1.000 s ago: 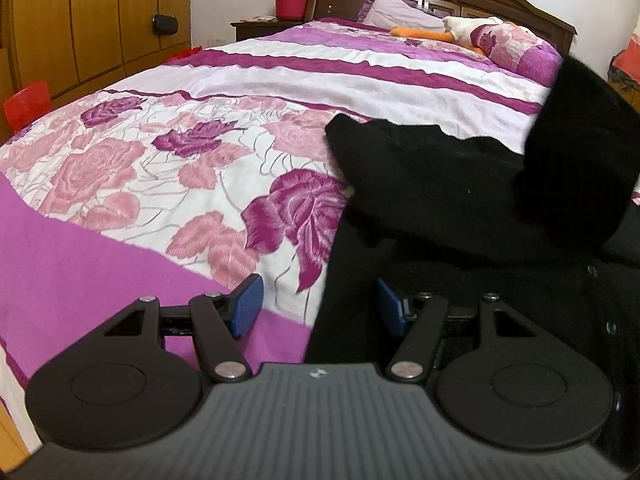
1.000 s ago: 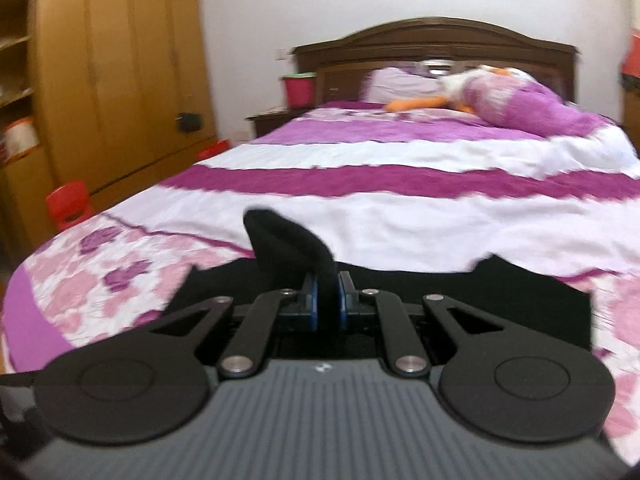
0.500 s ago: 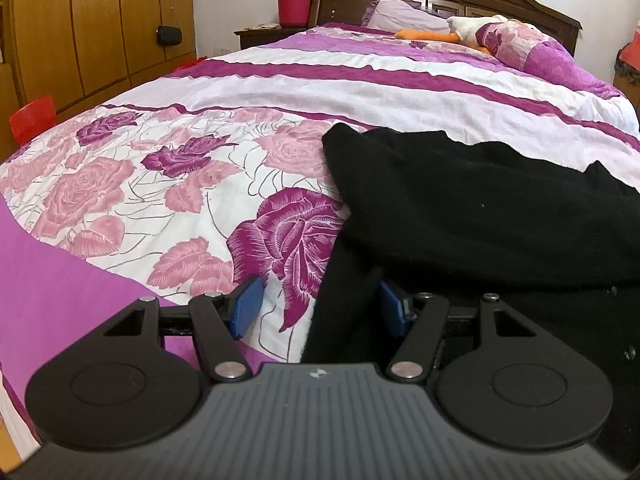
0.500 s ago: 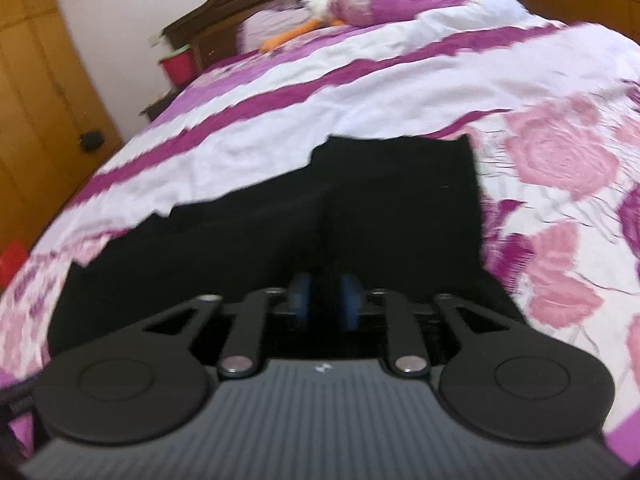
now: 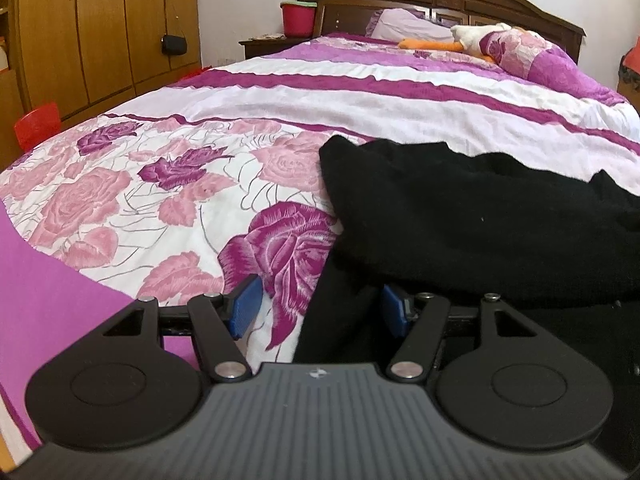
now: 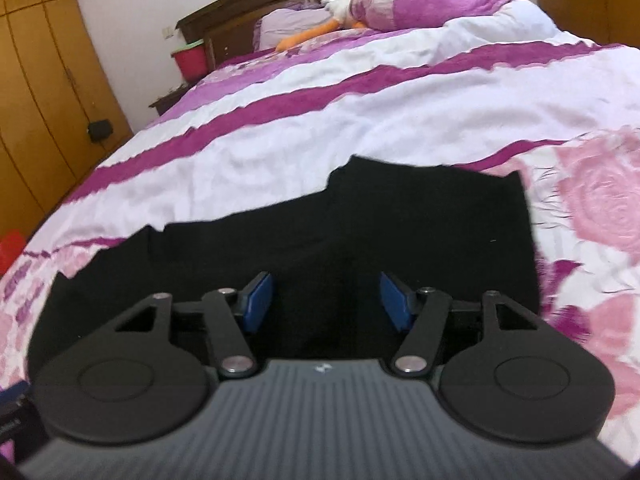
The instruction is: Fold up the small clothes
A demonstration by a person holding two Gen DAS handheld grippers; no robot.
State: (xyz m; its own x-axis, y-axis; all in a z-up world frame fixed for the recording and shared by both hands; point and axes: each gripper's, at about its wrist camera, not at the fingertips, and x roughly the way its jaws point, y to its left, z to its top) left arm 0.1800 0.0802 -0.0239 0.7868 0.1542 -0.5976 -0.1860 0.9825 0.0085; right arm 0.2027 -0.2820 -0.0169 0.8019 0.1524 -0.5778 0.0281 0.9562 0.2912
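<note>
A black garment (image 5: 472, 224) of soft, fuzzy knit lies spread on the bed (image 5: 248, 128), over a cover printed with pink and purple roses and crossed by purple and white bands. In the left wrist view it fills the right half of the frame, from the centre to the right edge. One layer is folded over another, with a thick rounded fold running across just above the blue pads. Its left border drops down the lower centre of the frame. Small dark buttons show faintly at the lower right.

The left hand-held gripper (image 5: 320, 308) sits at the bottom of that view with its jaws spread wide. The left pad (image 5: 245, 307) is over the rose print. The right pad (image 5: 394, 311) is up against the black cloth, so the garment's left border lies between them. Nothing is pinched.

In the right wrist view the garment (image 6: 360, 232) spans the middle of the frame, its long axis running from the lower left edge to the right of centre. Its far border is stepped, lower on the left and higher on the right. The right end is a straight edge against the rose print. The right hand-held gripper (image 6: 326, 300) is low in the frame, jaws wide apart, both pads over the black cloth and gripping nothing.
</note>
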